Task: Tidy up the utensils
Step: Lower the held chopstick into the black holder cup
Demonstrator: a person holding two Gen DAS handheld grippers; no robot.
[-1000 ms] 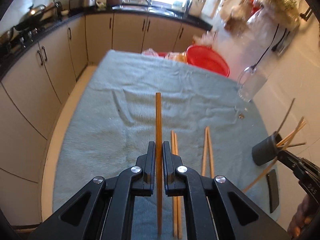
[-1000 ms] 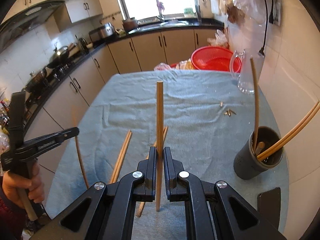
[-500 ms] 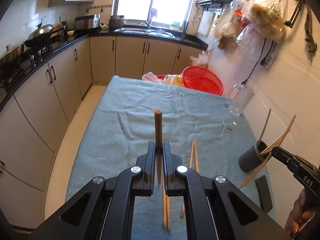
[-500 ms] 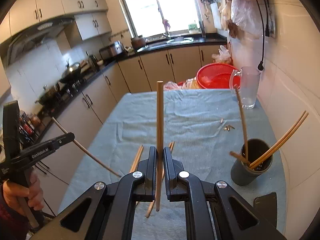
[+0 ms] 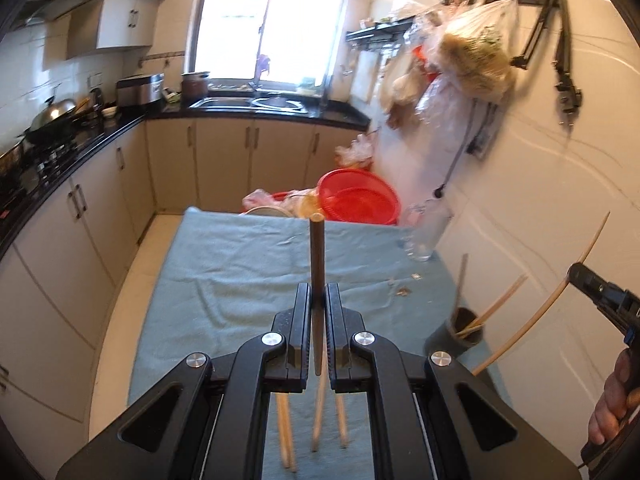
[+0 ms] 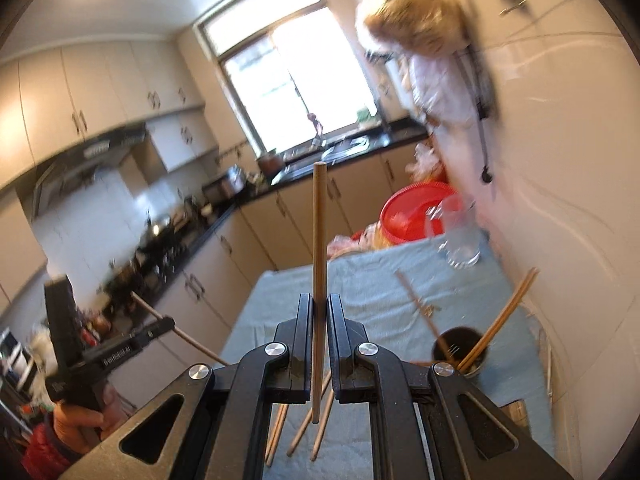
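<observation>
The left gripper (image 5: 318, 300) is clamped on a chopstick (image 5: 317, 256) that rises toward twelve o'clock above its jaws. The right gripper (image 6: 319, 312) pinches another chopstick (image 6: 319, 232) likewise. Both tilt downward above the blue-clothed table (image 5: 240, 264); the dark holder (image 6: 460, 346) sits at three o'clock, with loose chopsticks (image 6: 298, 436) at six.

Right gripper (image 6: 319, 312) clamping one chopstick (image 6: 320, 240) upright.
Below, loose chopsticks (image 6: 304, 428) lie on the blue cloth (image 6: 360, 292); dark holder (image 6: 460, 346) at right contains more.
</observation>
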